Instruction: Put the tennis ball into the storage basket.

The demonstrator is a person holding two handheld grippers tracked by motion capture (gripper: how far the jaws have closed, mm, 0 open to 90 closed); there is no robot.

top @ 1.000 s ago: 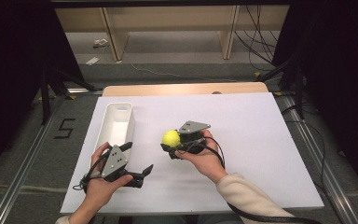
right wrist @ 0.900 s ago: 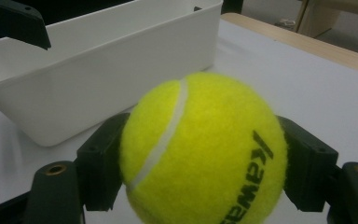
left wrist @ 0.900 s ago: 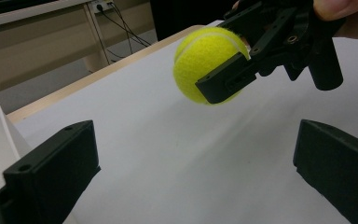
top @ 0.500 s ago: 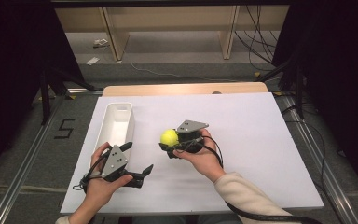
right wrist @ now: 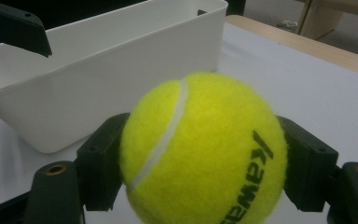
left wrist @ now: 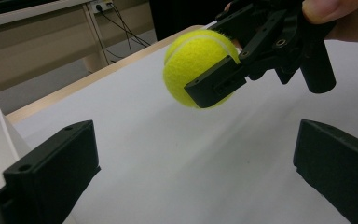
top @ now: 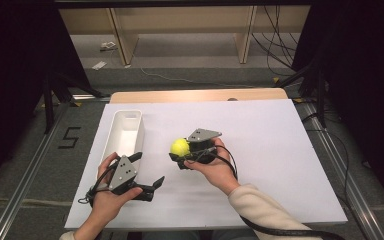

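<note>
The right gripper [top: 182, 154] clamps the fuzzy yellow tennis ball [top: 179, 147] above the counter; the long white plastic bin [top: 114, 145] lies just to its left. The left gripper [top: 147, 175] gapes wide, empty.

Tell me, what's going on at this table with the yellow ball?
A person sits at a white table with a hand-held gripper in each hand. The right gripper has its jaws clamped on a yellow tennis ball, holding it up off the table, a little to the right of a long white bin. The left gripper rests nearer the person, by the bin's near end, its jaws open and holding nothing, pointed toward the ball.
</note>
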